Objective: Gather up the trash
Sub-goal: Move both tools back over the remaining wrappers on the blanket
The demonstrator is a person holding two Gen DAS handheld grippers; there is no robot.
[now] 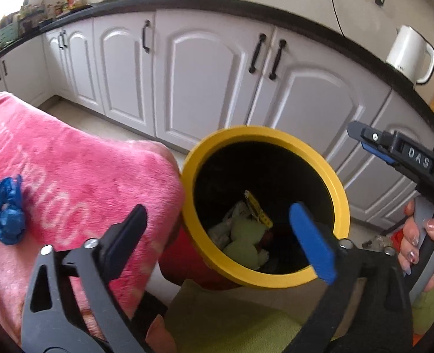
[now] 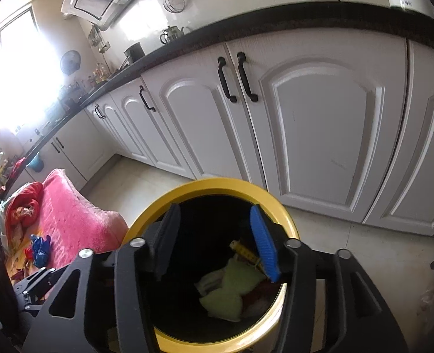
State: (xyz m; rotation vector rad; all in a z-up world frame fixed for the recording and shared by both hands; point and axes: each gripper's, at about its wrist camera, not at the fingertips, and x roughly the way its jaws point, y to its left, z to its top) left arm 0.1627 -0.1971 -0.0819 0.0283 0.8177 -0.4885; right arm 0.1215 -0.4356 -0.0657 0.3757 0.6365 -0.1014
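Half hidden behind the right gripper's blue finger (image 2: 264, 247): a yellow strip (image 2: 241, 251) in the bin (image 2: 217, 185), markings unreadable.

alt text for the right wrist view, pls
The right gripper, jaws open and empty, hangs over a yellow-rimmed bin holding pale green crumpled trash and a yellow wrapper. Left, a blue crumpled wad lies on pink fabric; white kitchen cabinets stand behind.
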